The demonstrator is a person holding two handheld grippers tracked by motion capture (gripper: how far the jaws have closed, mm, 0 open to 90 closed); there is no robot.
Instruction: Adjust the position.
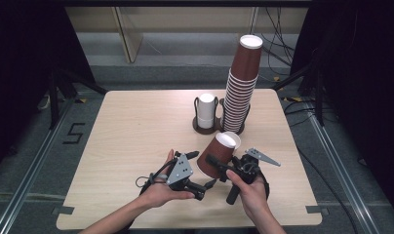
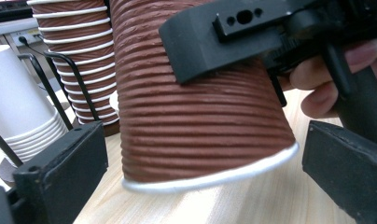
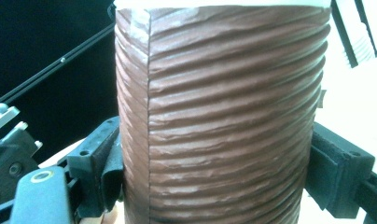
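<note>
The right tool (image 1: 215, 162) clamps a ribbed brown cup (image 1: 218, 155) and holds it tilted above the near half of the counter (image 1: 136, 126), with the cup's white mouth towards the tall stack of brown cups (image 1: 240, 90). The left tool (image 1: 205, 187) sits just below the cup's lower end; beyond stands a short stack of white cups (image 1: 206, 110) in a wire holder.

From the left tool's view, its jaws stand wide on either side of the cup (image 2: 200, 112), seemingly clear of it. The right tool's jaw lies across the cup wall.

From the right tool's view, the cup (image 3: 224, 116) stands between both pads (image 3: 113, 163), which press on its sides.
</note>
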